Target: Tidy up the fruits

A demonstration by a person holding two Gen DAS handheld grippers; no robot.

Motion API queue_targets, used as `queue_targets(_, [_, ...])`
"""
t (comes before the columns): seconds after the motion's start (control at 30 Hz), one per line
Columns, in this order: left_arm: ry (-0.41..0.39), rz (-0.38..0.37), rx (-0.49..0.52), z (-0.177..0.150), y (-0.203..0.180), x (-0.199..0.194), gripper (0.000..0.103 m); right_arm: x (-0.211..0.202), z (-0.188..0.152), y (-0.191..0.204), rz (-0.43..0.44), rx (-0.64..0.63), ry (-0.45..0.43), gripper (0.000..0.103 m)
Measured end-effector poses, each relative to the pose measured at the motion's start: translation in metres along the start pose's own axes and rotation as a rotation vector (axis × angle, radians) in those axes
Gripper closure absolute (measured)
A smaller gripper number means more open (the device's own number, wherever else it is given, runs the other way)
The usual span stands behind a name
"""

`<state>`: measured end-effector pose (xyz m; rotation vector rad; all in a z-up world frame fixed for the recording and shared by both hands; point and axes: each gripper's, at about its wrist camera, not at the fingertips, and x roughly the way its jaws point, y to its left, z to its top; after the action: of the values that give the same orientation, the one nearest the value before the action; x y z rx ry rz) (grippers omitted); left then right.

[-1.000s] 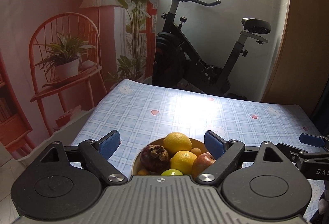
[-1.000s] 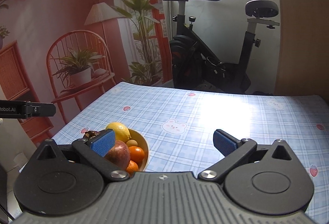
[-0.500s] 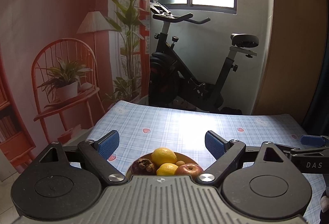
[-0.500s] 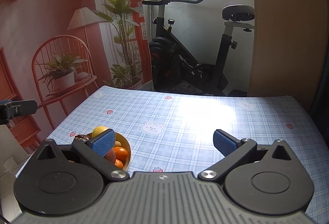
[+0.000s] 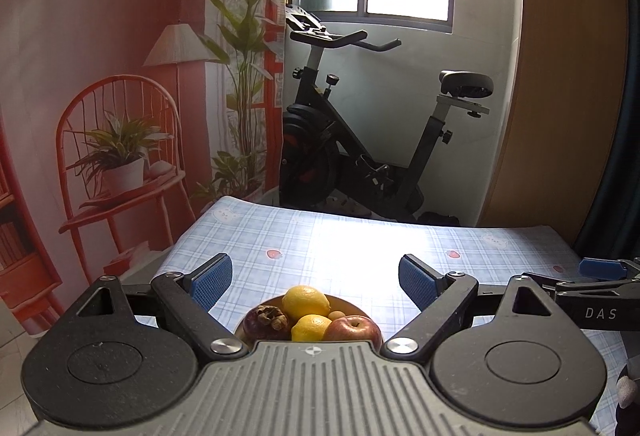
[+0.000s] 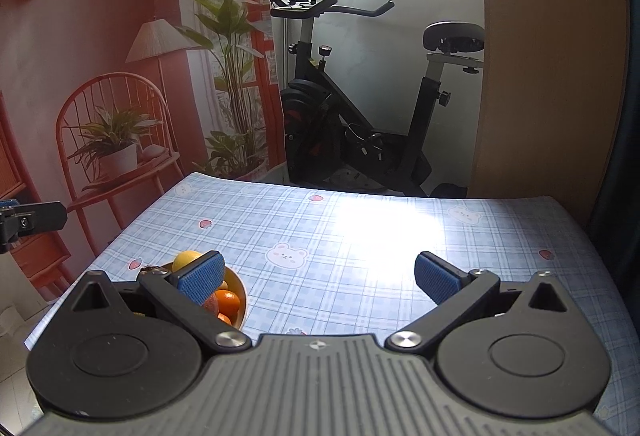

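A yellow bowl (image 5: 352, 305) of fruit stands on the blue checked tablecloth (image 5: 360, 248) near the front left. In it lie two lemons (image 5: 305, 300), a red apple (image 5: 354, 328), a dark mangosteen (image 5: 266, 321) and small oranges (image 6: 228, 302). My left gripper (image 5: 315, 281) is open and empty, held above and behind the bowl. My right gripper (image 6: 319, 276) is open and empty, to the right of the bowl (image 6: 240, 286), over bare cloth. The right gripper's tip also shows at the left wrist view's right edge (image 5: 600, 268).
An exercise bike (image 5: 360, 140) stands beyond the table's far edge under a window. A red chair with a potted plant (image 5: 116, 156) and a wall backdrop are to the left. A wooden panel (image 6: 548, 76) is at the right.
Both grippers have pulled back and up from the bowl, which now looks smaller and lower in both views. Both stay open and empty.
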<state>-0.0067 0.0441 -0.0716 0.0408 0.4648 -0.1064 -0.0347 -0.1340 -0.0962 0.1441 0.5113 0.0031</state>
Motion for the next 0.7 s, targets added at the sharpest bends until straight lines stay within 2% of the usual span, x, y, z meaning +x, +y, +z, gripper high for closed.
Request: queue_targets(0.7, [0.007, -0.003, -0.012, -0.0002, -0.0006, -0.0014, 0.011, 0.0051, 0.0004, 0.0025, -0.005, -0.009, 0.010, 0.000])
